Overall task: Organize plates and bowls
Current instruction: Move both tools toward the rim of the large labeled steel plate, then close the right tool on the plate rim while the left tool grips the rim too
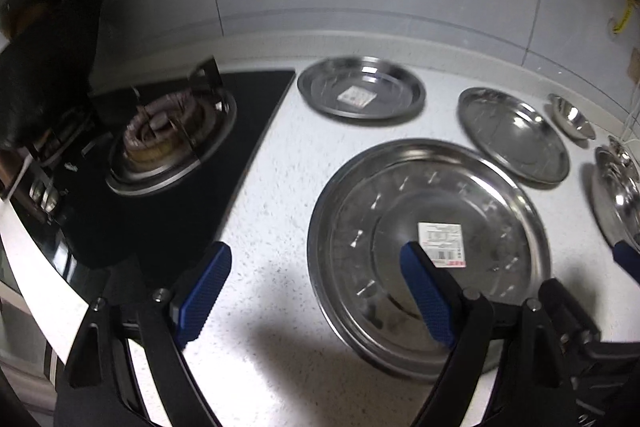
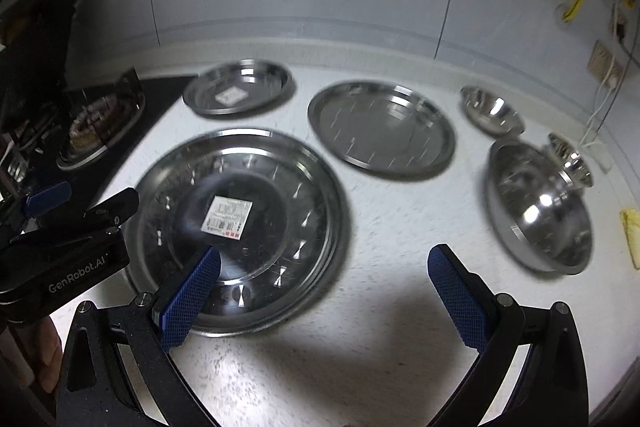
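Large steel plate (barcode sticker at centre); both hand-held grippers gape wide, empty.

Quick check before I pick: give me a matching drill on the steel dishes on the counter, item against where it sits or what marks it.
Items:
1. largest plate
2. small labelled plate
3. unlabelled plate
4. big bowl

Descriptions:
A. at the back, next to the stove
B. far right, deep sides
C. nearest both hand-held grippers, barcode sticker in the middle
D. flat, no sticker, between the small labelled plate and the bowls

Pairs: 1-C, 2-A, 3-D, 4-B
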Action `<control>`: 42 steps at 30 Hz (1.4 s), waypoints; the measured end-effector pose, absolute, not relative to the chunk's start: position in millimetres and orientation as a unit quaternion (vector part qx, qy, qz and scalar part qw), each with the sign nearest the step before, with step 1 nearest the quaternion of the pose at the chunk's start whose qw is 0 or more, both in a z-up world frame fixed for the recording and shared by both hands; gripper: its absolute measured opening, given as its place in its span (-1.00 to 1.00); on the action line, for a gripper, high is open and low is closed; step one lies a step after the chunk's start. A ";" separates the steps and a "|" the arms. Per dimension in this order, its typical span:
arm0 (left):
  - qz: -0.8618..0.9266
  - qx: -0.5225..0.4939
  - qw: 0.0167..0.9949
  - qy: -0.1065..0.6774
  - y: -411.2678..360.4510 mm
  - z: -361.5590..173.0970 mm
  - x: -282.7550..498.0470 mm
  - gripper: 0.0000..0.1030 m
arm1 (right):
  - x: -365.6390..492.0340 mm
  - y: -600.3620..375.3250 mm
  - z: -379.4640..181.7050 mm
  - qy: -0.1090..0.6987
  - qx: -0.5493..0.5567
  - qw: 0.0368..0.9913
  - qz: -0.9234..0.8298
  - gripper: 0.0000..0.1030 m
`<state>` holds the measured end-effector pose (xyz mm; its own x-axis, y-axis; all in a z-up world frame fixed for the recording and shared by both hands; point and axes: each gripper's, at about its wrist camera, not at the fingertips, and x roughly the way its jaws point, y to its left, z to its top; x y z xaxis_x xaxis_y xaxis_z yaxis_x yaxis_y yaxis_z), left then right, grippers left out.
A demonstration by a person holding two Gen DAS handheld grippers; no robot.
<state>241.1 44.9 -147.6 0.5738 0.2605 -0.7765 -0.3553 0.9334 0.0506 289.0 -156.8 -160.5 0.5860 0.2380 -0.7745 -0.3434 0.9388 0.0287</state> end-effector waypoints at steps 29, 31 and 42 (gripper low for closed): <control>0.084 -0.178 0.839 0.507 102.3 -184.6 286.7 -0.80 | 338.9 -170.6 -206.9 0.502 -0.014 0.833 0.233 -0.71; 0.082 -0.182 0.835 0.512 103.7 -184.3 285.1 -0.81 | 338.4 -171.2 -205.7 0.502 -0.010 0.831 0.239 -0.71; 0.093 -0.154 0.854 0.488 80.7 -119.5 246.8 -0.80 | 313.3 -206.9 -156.3 0.476 0.013 0.838 0.266 -0.72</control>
